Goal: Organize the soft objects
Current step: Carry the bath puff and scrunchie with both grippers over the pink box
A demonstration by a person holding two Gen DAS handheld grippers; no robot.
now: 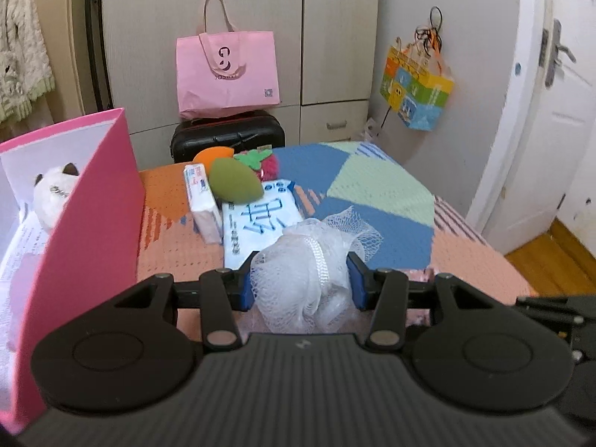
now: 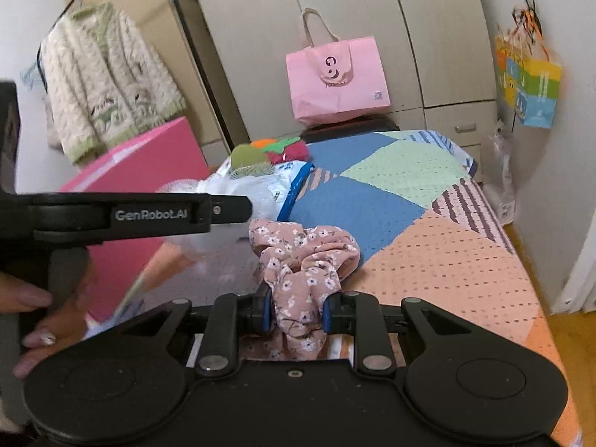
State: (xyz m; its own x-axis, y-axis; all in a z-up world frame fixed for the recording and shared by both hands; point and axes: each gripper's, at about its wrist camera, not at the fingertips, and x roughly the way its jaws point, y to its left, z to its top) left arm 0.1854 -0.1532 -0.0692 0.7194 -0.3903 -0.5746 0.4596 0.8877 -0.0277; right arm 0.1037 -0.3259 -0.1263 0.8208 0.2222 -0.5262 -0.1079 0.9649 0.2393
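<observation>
the left tongs squeeze a white net bath puff between their two blue pads. the puff bulges out above and below the pads and is up off the bed. just to the left stands a tall pink box, open at the top. inside it sits a white fluffy toy with a dark ear.

farther back on the bed lies a flat white pack with blue writing. a small white tissue pack lies beside it, on the side of the pink box. a green egg-shaped sponge rests on top of these packs. behind it are an orange sponge and a red berry-shaped thing with a green top.

the right tongs are pinched tight on a pink flowery cloth ring. part of the cloth sits between the blue pads and the rest flops out in front, low over the bed's patchwork cover. in this view the other tool crosses on the left, with a hand around its handle.

a pink bag sits on a black case at the end of the bed, in front of pale cupboards.
</observation>
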